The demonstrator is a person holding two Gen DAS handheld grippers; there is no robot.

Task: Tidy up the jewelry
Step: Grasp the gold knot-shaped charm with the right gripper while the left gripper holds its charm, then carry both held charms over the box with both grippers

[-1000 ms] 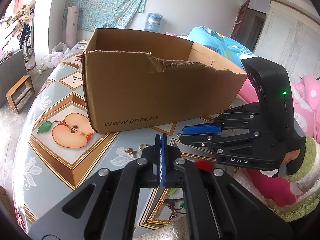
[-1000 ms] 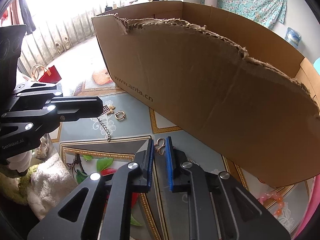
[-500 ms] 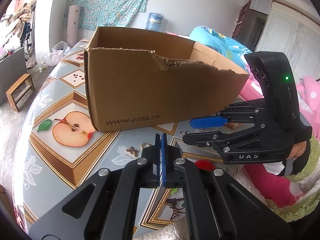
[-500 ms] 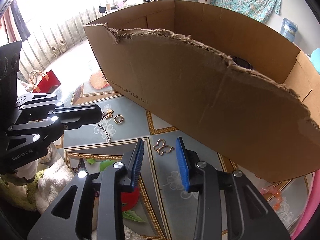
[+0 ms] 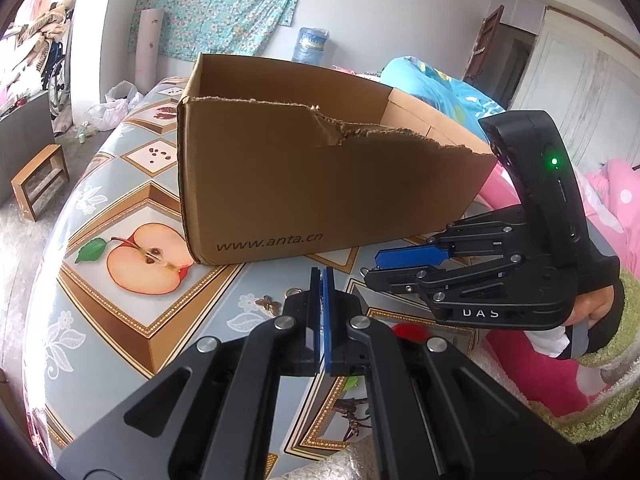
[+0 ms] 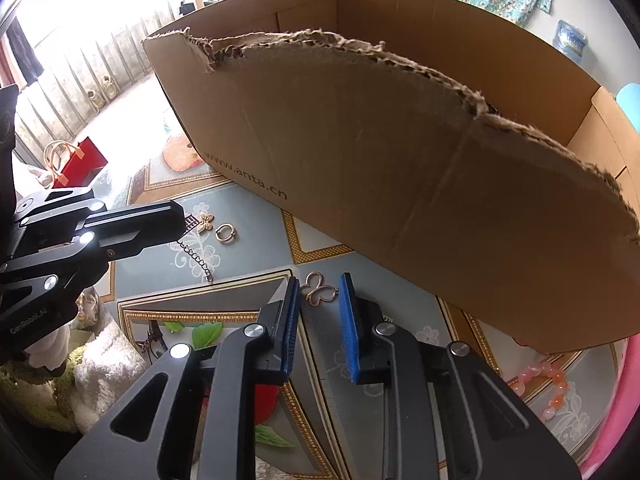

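While I hold both tools over the table: both point down toward the jewelry in front of the cardboard box (image 5: pixel 320 184).
My right gripper (image 6: pixel 319 312): blue pads parted a little and closing; the rose-gold butterfly ring (image 6: pixel 319 291) lies on the tablecloth just ahead of the tips, in line with the gap, and I cannot tell any pad touches it.
My left gripper (image 5: pixel 322 292): pads pressed flat together, no visible gap; the right view shows a dark chain (image 6: pixel 195 256) hanging from its tip down onto the cloth, so it seems pinched there.
Other pieces: a small gold butterfly charm (image 6: pixel 206 221) and a gold ring (image 6: pixel 225 233) lie side by side on the cloth beside my left tip, near the box's printed corner.
Beads: a pink-and-orange bead bracelet (image 6: pixel 544 384) lies at the box's far right end, well apart from the rest.
Table (image 5: pixel 100 280): patterned cloth with a halved-apple print.
Box: open top, torn near edge, standing on the table.
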